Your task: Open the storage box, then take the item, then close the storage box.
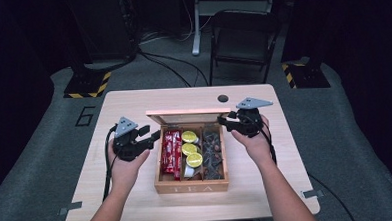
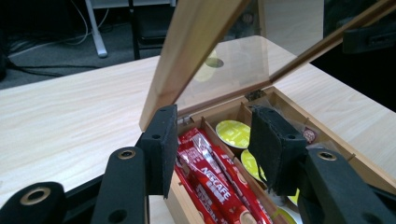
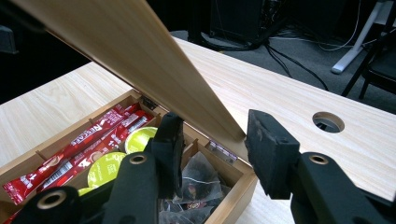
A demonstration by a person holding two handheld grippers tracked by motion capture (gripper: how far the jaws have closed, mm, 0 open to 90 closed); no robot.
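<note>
The left gripper sits closest, its jaws partly apart over the red Nescafé sticks and pinching nothing, though its left pad stands right at the corner of the raised lid. The wooden tea box rests mid-table, lid hinged up at twelve o'clock, yellow coffee pods in the middle compartment and tea bags at three o'clock. The right gripper straddles the lid's right edge at about one o'clock with jaws equally half-spread; whether they press the wood I cannot tell. The lid looks barely supported, so it could drop onto the left gripper's jaws if either hand nudges it.
</note>
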